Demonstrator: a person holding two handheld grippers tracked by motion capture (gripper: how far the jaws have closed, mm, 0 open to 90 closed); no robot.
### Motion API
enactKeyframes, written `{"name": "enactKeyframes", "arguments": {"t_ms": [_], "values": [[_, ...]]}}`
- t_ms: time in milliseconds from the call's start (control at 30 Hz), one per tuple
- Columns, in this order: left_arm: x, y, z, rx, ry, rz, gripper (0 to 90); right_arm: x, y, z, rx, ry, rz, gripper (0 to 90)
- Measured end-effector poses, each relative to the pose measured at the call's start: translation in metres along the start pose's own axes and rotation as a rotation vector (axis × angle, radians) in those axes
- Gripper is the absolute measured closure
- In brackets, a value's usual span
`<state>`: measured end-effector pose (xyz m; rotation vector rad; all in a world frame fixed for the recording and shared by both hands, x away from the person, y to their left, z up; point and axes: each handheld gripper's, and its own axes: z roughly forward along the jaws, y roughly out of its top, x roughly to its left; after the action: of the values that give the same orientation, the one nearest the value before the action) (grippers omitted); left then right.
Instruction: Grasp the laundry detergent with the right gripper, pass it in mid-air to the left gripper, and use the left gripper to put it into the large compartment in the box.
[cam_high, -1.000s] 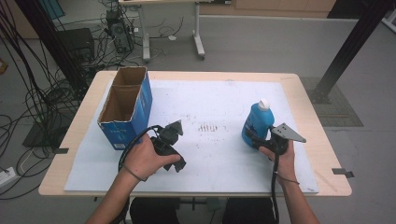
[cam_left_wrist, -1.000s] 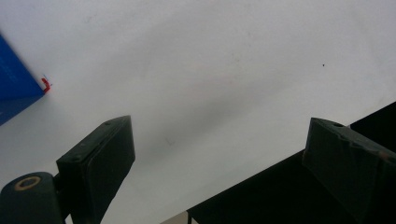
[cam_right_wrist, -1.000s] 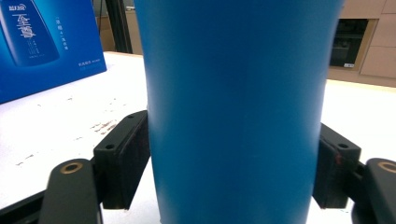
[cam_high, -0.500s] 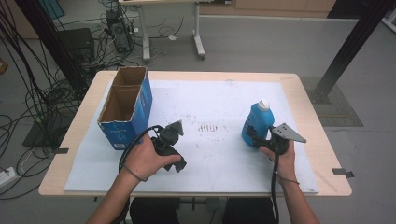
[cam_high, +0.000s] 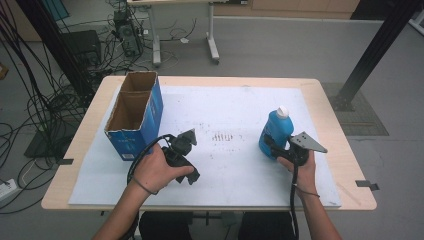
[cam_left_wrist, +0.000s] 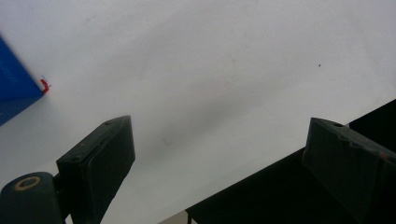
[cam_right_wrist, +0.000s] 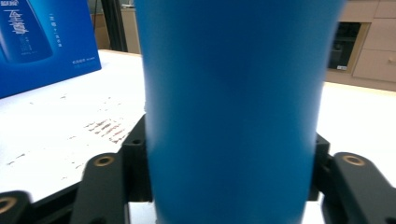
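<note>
On the right half of the white-covered table (cam_high: 235, 107), one blue bottle (cam_high: 275, 131) with a white cap, standing upright. Directly behind it, toward the person, the right gripper (cam_high: 274, 148), jaws just closed in, one pressed flat to each side of the bottle's lower body. From the right gripper view, bottle (cam_right_wrist: 233, 107) seen squarely between the two black jaws, touching both, base on the white surface. Right hand (cam_high: 301, 167) wrapped around the gripper's handle, grey three-cornered plate on top.

On the left half, well apart from the bottle, the left gripper (cam_high: 187, 137) resting low over the table in the left hand (cam_high: 157, 170), jaws spread wide with nothing between them but bare white surface. Just beside it, toward the table's left edge, one open blue cardboard box (cam_high: 135, 117), divided into two compartments.

Count: one bottle, one box, two grippers, two hands.
</note>
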<state>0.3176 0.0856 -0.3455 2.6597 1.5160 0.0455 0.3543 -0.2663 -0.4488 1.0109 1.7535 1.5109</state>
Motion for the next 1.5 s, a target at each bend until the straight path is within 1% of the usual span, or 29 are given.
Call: {"name": "enactKeyframes", "arguments": {"t_ms": [400,1067,1500], "values": [[0.0004,-0.0005,-0.0005,-0.004,-0.001,0.000,9.3,0.0014,0.0008,-0.0001,0.006,-0.011,-0.020,42.9],[0.0008,-0.0013,-0.0007,-0.007,-0.002,-0.001,9.3,0.0016,0.0009,-0.0002,0.007,-0.013,-0.018,43.2],[-0.0012,-0.0006,0.0023,-0.003,-0.006,0.004,9.3,0.0011,0.0007,-0.0003,0.005,-0.010,-0.009,43.2]]}}
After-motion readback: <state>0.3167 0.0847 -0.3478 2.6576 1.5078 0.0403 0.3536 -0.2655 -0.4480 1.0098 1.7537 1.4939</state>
